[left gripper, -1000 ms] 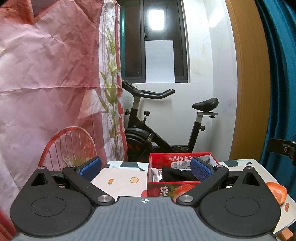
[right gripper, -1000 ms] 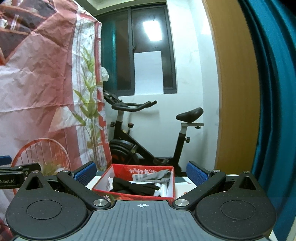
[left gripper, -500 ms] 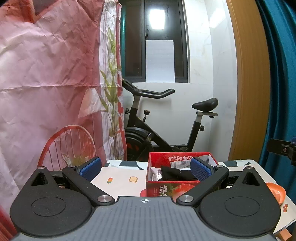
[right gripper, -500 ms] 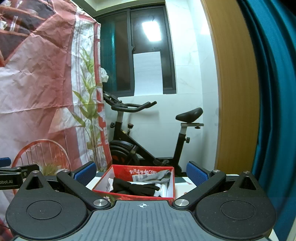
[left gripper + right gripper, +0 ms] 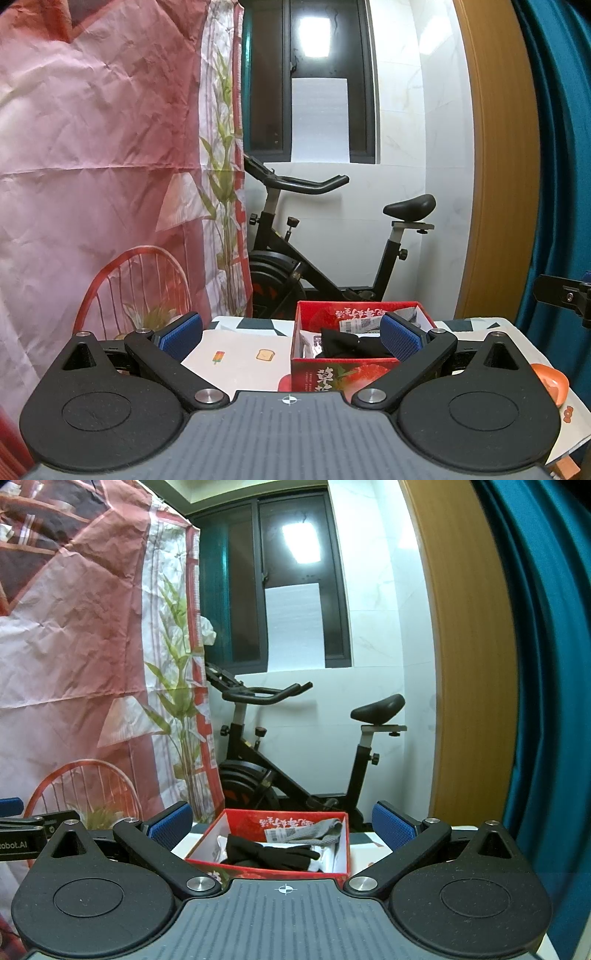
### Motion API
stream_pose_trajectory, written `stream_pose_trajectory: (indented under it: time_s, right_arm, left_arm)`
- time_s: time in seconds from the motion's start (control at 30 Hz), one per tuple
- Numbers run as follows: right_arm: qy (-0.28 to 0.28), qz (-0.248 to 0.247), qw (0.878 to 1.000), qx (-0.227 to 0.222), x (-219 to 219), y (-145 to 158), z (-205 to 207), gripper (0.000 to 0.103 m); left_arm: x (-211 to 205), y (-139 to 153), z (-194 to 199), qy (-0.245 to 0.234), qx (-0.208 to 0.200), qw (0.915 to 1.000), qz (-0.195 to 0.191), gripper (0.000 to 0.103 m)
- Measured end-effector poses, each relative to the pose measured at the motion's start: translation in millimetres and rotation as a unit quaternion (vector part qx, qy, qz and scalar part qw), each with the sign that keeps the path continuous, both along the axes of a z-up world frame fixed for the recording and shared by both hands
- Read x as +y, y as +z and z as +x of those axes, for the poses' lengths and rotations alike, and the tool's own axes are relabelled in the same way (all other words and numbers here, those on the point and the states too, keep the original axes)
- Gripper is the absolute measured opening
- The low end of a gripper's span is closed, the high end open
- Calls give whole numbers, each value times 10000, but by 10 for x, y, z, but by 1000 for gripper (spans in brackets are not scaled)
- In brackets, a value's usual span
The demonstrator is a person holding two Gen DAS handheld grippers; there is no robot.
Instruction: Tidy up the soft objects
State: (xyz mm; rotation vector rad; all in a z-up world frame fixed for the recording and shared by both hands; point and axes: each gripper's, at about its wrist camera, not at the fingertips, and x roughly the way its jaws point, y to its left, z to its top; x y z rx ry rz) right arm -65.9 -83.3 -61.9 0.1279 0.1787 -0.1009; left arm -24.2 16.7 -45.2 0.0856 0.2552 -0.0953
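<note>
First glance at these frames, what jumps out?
The red box on the table, centred between the open right claw, holding a black glove and grey fabric. Behind it stands a black exercise bike by the window. The left claw is open too.

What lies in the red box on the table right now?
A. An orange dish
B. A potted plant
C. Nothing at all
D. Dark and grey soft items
D: the right wrist view shows a black fabric piece and a grey one lying inside the red box.
</note>
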Motion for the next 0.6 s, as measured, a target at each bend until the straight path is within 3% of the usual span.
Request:
stream_pose_trajectory:
  time_s: [0.6]
  right_arm:
    - [-6,17,10000,19,12,7,5,103]
  left_arm:
    - [7,-13,-1,-9,51,10000,-42,103]
